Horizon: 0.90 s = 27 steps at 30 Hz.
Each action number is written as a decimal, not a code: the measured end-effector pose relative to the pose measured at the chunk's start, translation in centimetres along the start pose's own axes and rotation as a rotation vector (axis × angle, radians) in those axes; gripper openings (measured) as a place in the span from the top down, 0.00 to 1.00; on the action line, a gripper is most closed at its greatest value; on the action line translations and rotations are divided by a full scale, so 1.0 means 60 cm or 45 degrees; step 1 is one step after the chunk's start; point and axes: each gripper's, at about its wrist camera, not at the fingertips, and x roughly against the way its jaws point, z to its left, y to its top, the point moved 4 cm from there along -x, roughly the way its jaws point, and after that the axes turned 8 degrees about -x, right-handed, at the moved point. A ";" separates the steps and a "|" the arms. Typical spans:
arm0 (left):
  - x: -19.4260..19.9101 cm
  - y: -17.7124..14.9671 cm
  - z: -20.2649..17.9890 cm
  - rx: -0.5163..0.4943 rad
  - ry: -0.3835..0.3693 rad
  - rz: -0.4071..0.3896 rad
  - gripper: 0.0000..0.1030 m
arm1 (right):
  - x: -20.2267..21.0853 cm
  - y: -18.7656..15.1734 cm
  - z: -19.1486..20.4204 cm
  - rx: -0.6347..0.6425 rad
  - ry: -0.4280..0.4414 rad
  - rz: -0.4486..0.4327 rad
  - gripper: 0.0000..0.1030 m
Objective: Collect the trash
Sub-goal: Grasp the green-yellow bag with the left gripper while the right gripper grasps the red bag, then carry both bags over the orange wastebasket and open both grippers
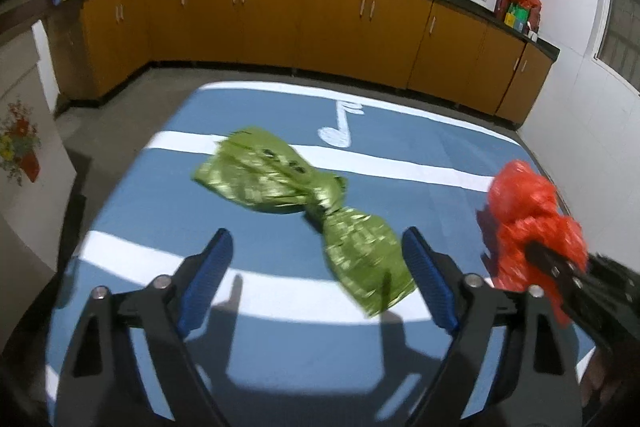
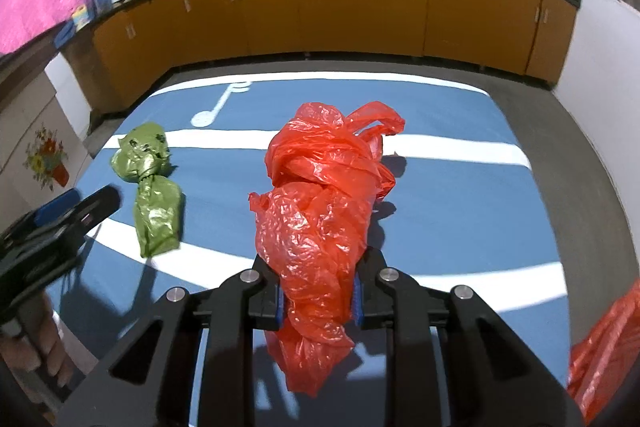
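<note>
Pinching crinkled red plastic bag, twisted green wrapper nearby

The left gripper was built of matte black plastic arms with triangular cut-outs near the lower edge of the left wrist view. Each finger carried a ribbed blue pad on its inner face. Round silver screw heads sat at the arm pivots, two to each side. The right gripper was of the same pattern: black arms, triangular openings, silver screws and blue pads, the pads visible only as narrow strips. Bare skin of the left hand, with fingernails visible, appeared at the lower left of the right wrist view. A dim, blurred patch of skin showed at the lower right of the left wrist view.
</note>
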 end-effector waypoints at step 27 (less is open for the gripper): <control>0.006 -0.017 -0.055 -0.143 -0.081 0.119 0.94 | 0.102 -0.027 -0.032 -0.070 0.001 -0.081 0.77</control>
